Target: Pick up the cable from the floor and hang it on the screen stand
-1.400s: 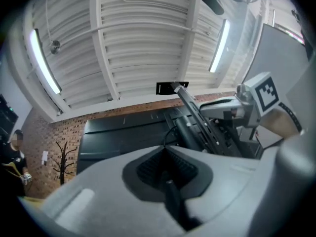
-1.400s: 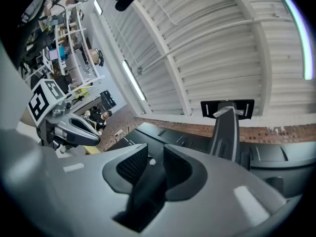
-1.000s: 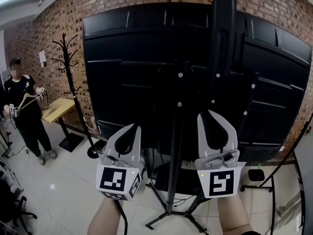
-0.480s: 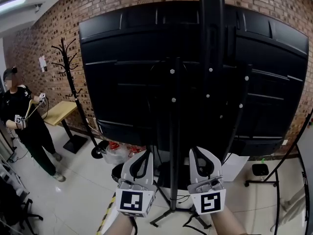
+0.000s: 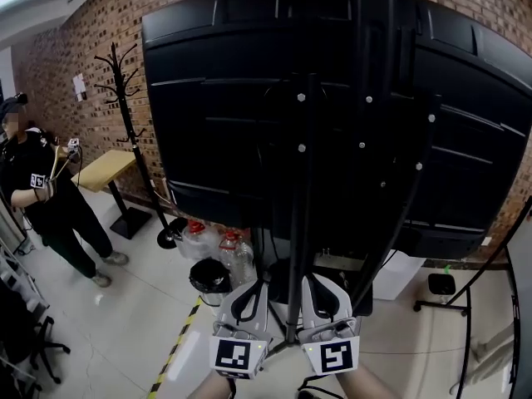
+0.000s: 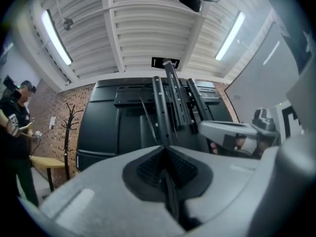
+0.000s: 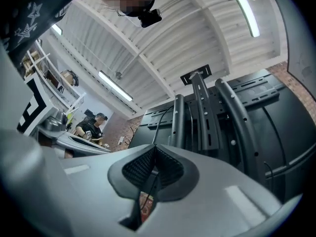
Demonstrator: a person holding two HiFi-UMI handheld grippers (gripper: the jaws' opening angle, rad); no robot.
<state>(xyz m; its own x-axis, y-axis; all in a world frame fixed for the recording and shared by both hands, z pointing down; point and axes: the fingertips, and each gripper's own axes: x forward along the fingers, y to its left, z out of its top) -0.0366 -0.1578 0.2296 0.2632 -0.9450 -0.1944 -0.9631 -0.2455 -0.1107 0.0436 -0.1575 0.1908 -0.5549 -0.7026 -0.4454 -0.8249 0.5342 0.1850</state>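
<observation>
The big black screen (image 5: 208,115) shows its back, mounted on a black stand (image 5: 299,214) with a tripod foot. A thin black cable (image 7: 161,122) hangs down the stand's rails; it also shows in the left gripper view as a slim cable (image 6: 146,113). In the head view it is too faint to trace. Both grippers are low, close together, in front of the stand pole. My left gripper (image 5: 251,304) is shut with nothing in it, its tips (image 6: 165,149) meeting. My right gripper (image 5: 322,301) is shut and empty too, its jaws (image 7: 154,149) closed.
A coat rack (image 5: 133,123), a small wooden table (image 5: 104,169) and a person (image 5: 41,198) stand at the left. Plastic bottles (image 5: 195,238) and a black bin (image 5: 209,277) sit under the screen. Yellow-black tape (image 5: 179,343) crosses the floor. Another wheeled stand (image 5: 440,288) is at the right.
Both grippers have dropped from chest height at the screen to low in front of me and drawn together. The right jaws have closed. The person at left has shifted.
</observation>
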